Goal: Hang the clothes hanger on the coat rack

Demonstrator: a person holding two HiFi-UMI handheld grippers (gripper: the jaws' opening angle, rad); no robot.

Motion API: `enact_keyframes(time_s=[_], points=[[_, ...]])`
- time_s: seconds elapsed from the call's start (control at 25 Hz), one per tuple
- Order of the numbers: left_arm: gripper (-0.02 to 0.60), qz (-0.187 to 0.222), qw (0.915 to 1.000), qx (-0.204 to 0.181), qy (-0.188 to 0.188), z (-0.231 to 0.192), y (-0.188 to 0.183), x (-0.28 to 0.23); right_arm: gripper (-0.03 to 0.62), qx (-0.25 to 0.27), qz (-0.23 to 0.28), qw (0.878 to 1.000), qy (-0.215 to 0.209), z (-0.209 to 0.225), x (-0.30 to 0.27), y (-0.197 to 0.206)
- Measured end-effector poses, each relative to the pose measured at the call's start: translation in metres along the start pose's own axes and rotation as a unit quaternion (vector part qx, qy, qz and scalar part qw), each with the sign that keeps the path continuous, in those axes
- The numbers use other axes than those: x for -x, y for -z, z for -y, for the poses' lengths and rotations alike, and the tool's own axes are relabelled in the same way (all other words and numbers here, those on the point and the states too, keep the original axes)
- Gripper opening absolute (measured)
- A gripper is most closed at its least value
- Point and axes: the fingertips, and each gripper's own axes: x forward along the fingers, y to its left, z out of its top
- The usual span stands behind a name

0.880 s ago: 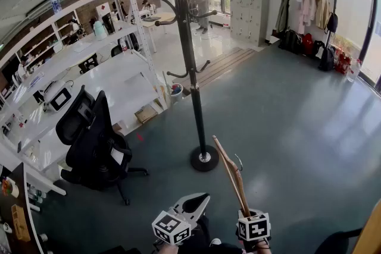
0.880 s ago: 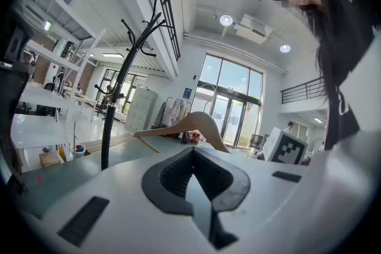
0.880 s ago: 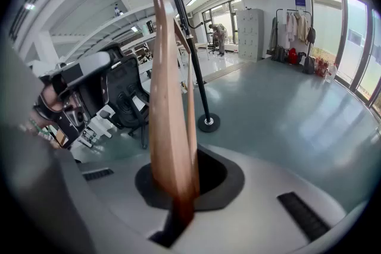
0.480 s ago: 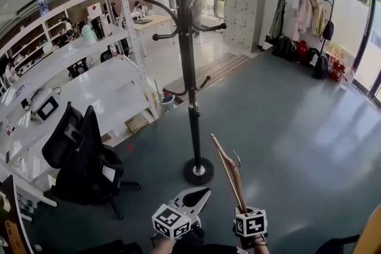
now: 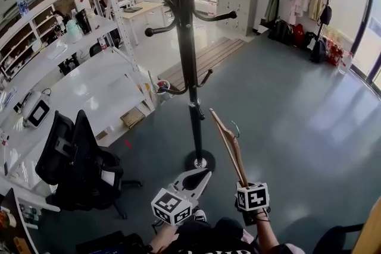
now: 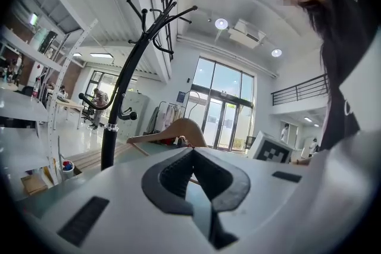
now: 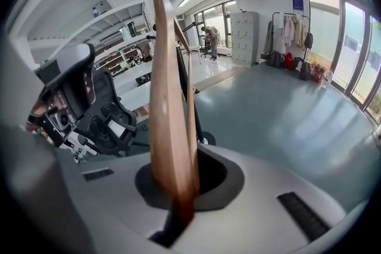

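The right gripper (image 7: 178,206) pinches the hanger (image 5: 230,149) by one end, short of the rack (image 5: 191,86) and right of its pole; the left gripper (image 6: 191,153) is pressed together, empty. Held so far from its hook (image 5: 236,127), the hanger may swivel and miss or knock a rack arm.

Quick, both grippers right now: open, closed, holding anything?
Left gripper: closed, empty.
Right gripper: closed on the wooden hanger.
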Motion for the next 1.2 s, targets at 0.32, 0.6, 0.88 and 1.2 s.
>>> enact_keyframes(time_s=[0.32, 0.6, 0.88, 1.2], points=[[0.000, -0.008, 0.9998, 0.016, -0.014, -0.020, -0.001, -0.027, 0.009, 0.024, -0.023, 0.999, -0.007, 0.033, -0.039, -0.060], [0.000, 0.014, 0.9980, 0.016, -0.060, -0.052, -0.026, -0.061, 0.009, 0.082, -0.062, 0.994, -0.030, 0.054, -0.094, -0.133], [0.000, 0.033, 0.9927, 0.014, -0.115, -0.078, -0.038, -0.080, 0.009, 0.124, -0.101, 0.986, -0.053, 0.056, -0.154, -0.186], [0.000, 0.041, 0.9829, 0.017, -0.179, -0.102, -0.039, -0.068, 0.009, 0.132, -0.156, 0.975, -0.083, 0.049, -0.204, -0.168]])
